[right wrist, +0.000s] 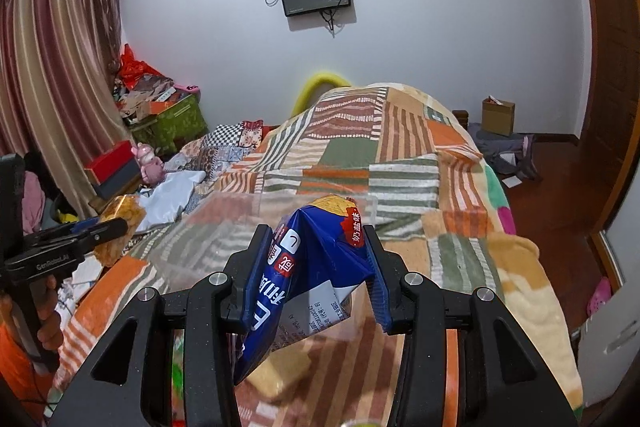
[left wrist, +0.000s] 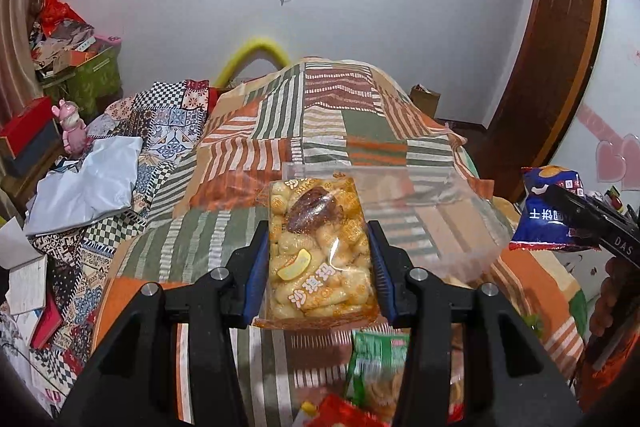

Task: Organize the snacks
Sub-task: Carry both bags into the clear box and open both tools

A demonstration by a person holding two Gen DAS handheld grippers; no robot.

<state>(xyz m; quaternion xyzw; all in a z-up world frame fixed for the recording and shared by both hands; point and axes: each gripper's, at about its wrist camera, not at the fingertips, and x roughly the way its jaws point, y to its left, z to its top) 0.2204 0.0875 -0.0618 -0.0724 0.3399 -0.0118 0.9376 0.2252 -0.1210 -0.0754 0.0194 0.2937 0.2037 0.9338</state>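
Note:
My left gripper (left wrist: 318,239) is shut on a clear yellow packet of puffed snacks (left wrist: 318,251), held above the bed; its blue pads press both sides. The right wrist view shows that same yellow packet (right wrist: 120,223) at the left edge. My right gripper (right wrist: 318,243) is shut on a crumpled blue snack bag (right wrist: 308,267), seen as the blue bag (left wrist: 554,215) at the right of the left wrist view. A clear plastic box (left wrist: 400,203) sits open on the quilt just beyond both packets. More snack packets, a green one (left wrist: 376,367) and a red one (left wrist: 344,413), lie below the left gripper.
A striped patchwork quilt (left wrist: 340,123) covers the bed. Clutter lines its left side: a white cloth (left wrist: 84,183), a pink figurine (left wrist: 72,131), red and green boxes (left wrist: 96,75). Wooden floor with a cardboard box (right wrist: 498,115) lies to the right. A person's hand (right wrist: 48,323) holds the left gripper's handle.

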